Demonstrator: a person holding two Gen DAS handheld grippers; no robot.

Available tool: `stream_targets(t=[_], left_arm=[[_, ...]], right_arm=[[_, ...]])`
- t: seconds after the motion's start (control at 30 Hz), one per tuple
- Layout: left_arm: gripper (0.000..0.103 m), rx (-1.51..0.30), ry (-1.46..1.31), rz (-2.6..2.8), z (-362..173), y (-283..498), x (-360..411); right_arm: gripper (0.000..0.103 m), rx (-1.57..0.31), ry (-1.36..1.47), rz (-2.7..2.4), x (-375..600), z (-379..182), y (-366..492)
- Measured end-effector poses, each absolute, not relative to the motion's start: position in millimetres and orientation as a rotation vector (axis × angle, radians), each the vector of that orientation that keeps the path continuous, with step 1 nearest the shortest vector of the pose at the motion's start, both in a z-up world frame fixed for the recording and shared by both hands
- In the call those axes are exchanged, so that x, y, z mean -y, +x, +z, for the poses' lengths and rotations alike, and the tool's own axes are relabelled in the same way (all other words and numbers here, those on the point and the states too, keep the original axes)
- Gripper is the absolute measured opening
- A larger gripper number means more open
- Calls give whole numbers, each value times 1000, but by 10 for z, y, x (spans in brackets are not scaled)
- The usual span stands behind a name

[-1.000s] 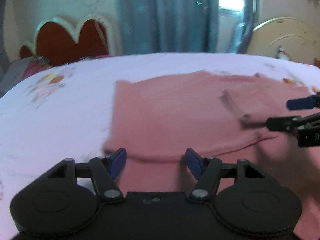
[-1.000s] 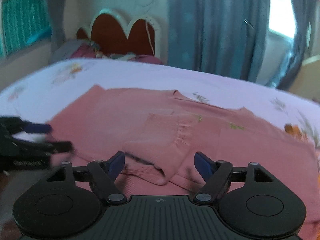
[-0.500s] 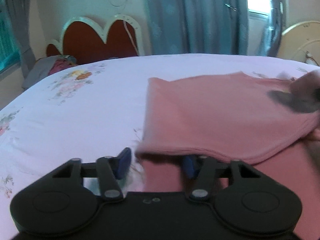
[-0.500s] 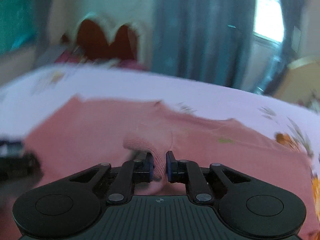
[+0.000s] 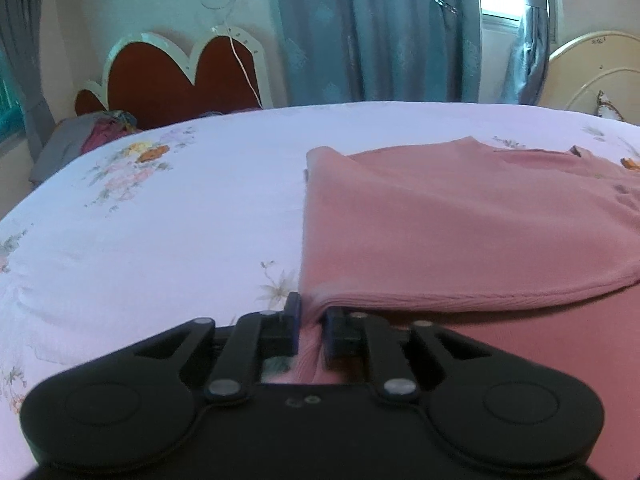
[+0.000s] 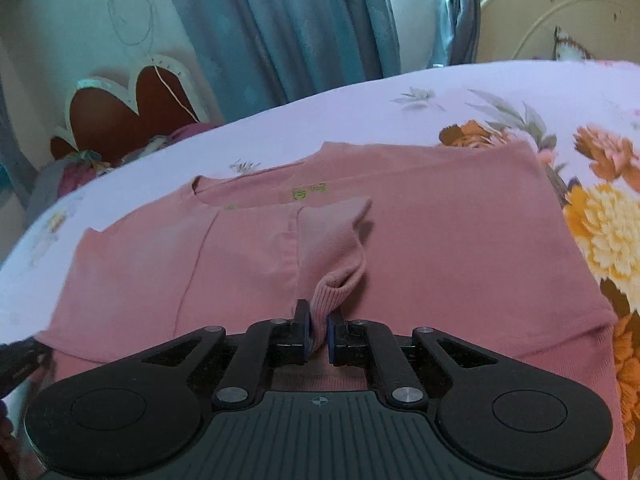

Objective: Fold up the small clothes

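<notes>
A pink long-sleeved top (image 5: 460, 220) lies flat on the flowered bed sheet (image 5: 140, 240). My left gripper (image 5: 310, 320) is at the top's near left corner. Its jaws are closing, and the ribbed hem is pinched between the pads, with the layer above it lifted slightly. In the right wrist view the top (image 6: 440, 240) lies with its neckline away from me. My right gripper (image 6: 318, 334) has the ribbed sleeve cuff (image 6: 336, 280) between its pads, and the jaws are opening a little. The sleeve lies doubled across the chest. The left gripper (image 6: 16, 360) shows as a dark blur at the lower left.
The sheet spreads wide to the left of the top. A red heart-shaped headboard (image 5: 172, 76) and a heap of clothes (image 5: 100, 136) sit at the far left. Blue curtains (image 5: 380, 28) hang behind. A cream round bed end (image 6: 560, 12) stands at the far right.
My left jaws have closed from wide open onto the hem. My right jaws shut on the sleeve cuff, then the right gripper moved to the right over the top and rolled.
</notes>
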State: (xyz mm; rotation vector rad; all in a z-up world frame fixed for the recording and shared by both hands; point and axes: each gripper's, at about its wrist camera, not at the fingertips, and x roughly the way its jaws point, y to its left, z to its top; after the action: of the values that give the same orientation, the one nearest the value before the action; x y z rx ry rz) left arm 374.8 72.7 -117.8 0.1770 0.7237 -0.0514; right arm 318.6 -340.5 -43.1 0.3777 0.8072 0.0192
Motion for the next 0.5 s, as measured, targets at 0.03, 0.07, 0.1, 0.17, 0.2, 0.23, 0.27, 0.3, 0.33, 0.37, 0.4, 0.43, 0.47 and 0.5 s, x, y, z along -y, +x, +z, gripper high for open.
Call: stream_targets(t=[0.03, 0.07, 0.1, 0.17, 0.2, 0.23, 0.27, 0.3, 0.33, 0.37, 0.4, 0.43, 0.47, 0.5], left_arm=[[22, -740, 167, -65, -1152, 3730, -754], [25, -750, 156, -73, -1129, 3707, -785], [25, -756, 145, -83, -1097, 3670, -815], [25, -760, 129, -94, -1051, 3626, -864], [25, -759, 119, -94, -1020, 3607, -881], [25, -754, 104, -95, -982, 3596, -894], [25, -749, 87, -95, -944, 3592, -896], [25, -745, 69, -94, -912, 3608, -899], [25, -742, 52, -95, -879, 3641, -884], [25, -739, 41, -97, -859, 3683, -862], [25, -735, 35, -98, -847, 3733, -835], [25, -731, 31, -98, -844, 3795, -794], [25, -731, 30, -98, -854, 3859, -755], [25, -731, 31, -98, -875, 3939, -716]], right_arm=[[44, -791, 386, 9, 3432, -387, 3173], [56, -771, 397, 3, 3465, -343, 3147], [56, -753, 402, -2, 3500, -321, 3162], [56, -745, 397, -2, 3543, -274, 3226], [56, -750, 392, -2, 3548, -282, 3277], [56, -756, 390, -2, 3544, -299, 3323], [56, -761, 390, -4, 3543, -322, 3373], [56, -767, 394, -4, 3543, -354, 3437], [56, -776, 399, -6, 3548, -391, 3494], [56, -789, 406, -13, 3543, -433, 3569], [56, -795, 414, -15, 3543, -473, 3613], [56, -796, 420, -18, 3538, -500, 3663], [56, -799, 421, -22, 3521, -525, 3706], [56, -801, 423, -18, 3500, -536, 3733]])
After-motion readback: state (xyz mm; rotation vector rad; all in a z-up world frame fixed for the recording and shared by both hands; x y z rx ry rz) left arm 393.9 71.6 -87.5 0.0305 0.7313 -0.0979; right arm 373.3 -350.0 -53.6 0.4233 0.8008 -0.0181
